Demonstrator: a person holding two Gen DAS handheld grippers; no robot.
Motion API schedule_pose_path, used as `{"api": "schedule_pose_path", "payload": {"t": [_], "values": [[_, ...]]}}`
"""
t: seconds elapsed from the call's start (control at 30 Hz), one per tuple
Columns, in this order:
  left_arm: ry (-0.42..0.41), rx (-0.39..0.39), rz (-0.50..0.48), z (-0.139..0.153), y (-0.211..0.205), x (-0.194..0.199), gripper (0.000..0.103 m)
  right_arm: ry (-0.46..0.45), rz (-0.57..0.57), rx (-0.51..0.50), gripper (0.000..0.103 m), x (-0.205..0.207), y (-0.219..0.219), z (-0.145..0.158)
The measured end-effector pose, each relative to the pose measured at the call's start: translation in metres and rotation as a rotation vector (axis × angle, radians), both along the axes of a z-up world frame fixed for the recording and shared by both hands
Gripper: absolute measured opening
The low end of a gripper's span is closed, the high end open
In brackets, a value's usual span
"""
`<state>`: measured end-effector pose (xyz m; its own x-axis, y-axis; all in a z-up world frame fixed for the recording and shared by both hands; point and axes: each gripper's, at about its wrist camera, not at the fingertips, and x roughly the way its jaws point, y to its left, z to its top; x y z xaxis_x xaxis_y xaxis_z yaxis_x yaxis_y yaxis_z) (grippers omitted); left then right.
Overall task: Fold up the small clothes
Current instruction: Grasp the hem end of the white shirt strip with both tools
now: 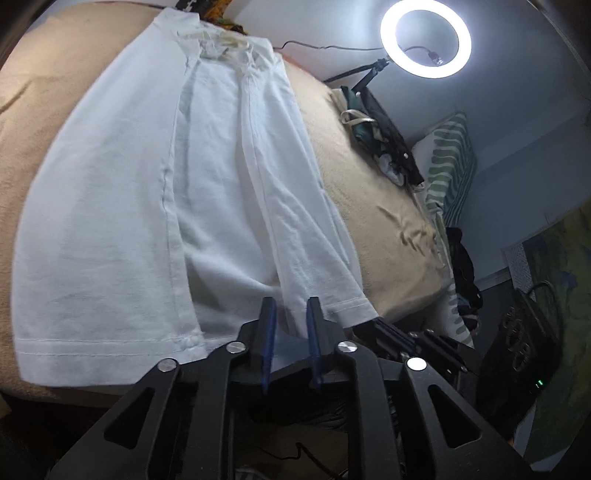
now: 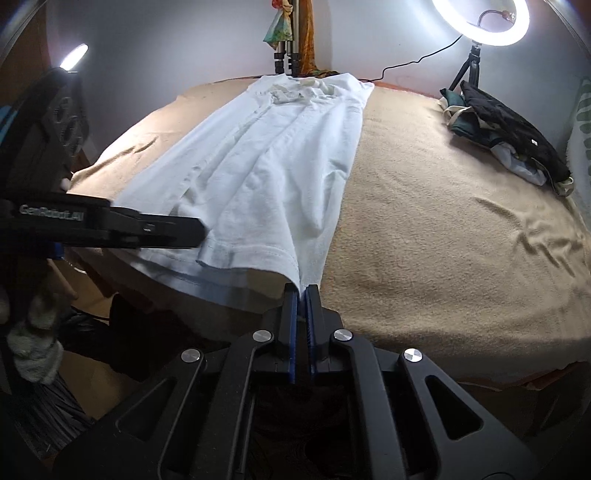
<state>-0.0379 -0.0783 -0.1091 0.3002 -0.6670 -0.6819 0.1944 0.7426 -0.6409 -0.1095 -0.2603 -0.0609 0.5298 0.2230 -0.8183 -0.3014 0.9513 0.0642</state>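
Right gripper [image 2: 301,291] pinches the near hem corner of a white shirt [image 2: 266,162] stretched ahead across a tan bed [image 2: 424,229]. Left gripper [image 1: 290,306], fingers narrowly parted, holds nothing at the hem.

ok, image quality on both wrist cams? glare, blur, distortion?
Left wrist view: ring light blows out at top right, white shirt is evenly lit, heavy fisheye bend on the bed, slight blur at the shirt's edges. Right wrist view: ring light clips at top right, a second lamp glares at left, floor below is dark, right gripper is sharp.
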Motion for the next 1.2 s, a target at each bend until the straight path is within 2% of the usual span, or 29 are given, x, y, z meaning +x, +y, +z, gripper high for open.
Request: {"api": "schedule_pose_path", "payload": {"t": [0.03,0.1,0.2,0.23,0.27,0.33,0.4,0.43,0.47,0.53,0.6,0.67,0.73,0.77,0.87,1.07,1.2], "values": [[0.017,0.008,0.002,-0.004,-0.004,0.002,0.019,-0.003,0.004,-0.004,0.006,0.0,0.001,-0.001],[0.029,-0.027,0.012,-0.007,-0.006,0.004,0.019,-0.007,0.011,-0.011,0.006,-0.002,0.003,-0.002],[-0.015,-0.048,-0.004,-0.003,-0.007,0.004,0.019,-0.019,0.011,-0.026,0.006,-0.003,0.005,-0.002],[-0.026,-0.042,-0.006,-0.002,-0.008,0.004,0.008,-0.019,0.012,-0.035,0.011,-0.002,0.006,-0.002],[-0.032,-0.051,-0.014,-0.001,-0.007,0.004,0.0,-0.015,0.014,-0.043,0.025,-0.001,0.007,-0.004],[-0.047,-0.052,-0.014,0.002,-0.006,0.003,0.001,-0.022,0.007,-0.062,0.039,0.0,0.009,-0.006],[-0.06,-0.055,-0.013,0.007,-0.003,0.002,0.001,-0.017,0.02,-0.077,0.035,0.002,0.012,-0.008],[-0.063,-0.06,-0.011,0.011,0.0,0.001,0.001,-0.015,0.029,-0.077,0.016,0.002,0.014,-0.009],[-0.066,-0.071,-0.005,0.015,0.004,0.0,0.002,-0.015,0.035,-0.082,0.005,0.001,0.016,-0.008],[-0.086,-0.086,0.003,0.025,0.013,-0.005,0.002,-0.049,0.039,-0.083,0.005,-0.006,0.017,0.003],[-0.116,-0.065,0.02,0.028,0.021,-0.009,0.002,-0.094,0.04,-0.079,0.005,-0.013,0.018,0.014],[-0.068,-0.033,0.014,0.01,0.02,-0.005,0.002,-0.078,0.039,-0.109,0.005,-0.011,0.021,0.007],[-0.002,-0.046,0.03,-0.007,0.023,-0.004,0.002,-0.051,0.039,-0.162,0.005,-0.008,0.027,-0.004],[-0.003,-0.06,0.038,-0.006,0.024,-0.007,0.002,-0.055,0.041,-0.166,0.005,-0.01,0.028,-0.001],[-0.079,-0.042,0.027,0.011,0.023,-0.013,0.002,-0.118,0.046,-0.16,0.004,-0.017,0.03,0.017],[-0.055,0.026,0.024,-0.008,0.02,-0.012,0.002,-0.049,0.091,-0.212,0.005,-0.014,0.035,-0.007],[-0.102,0.049,0.009,0.007,0.023,-0.017,0.002,-0.026,0.133,-0.183,0.005,-0.016,0.029,0.001]]}}
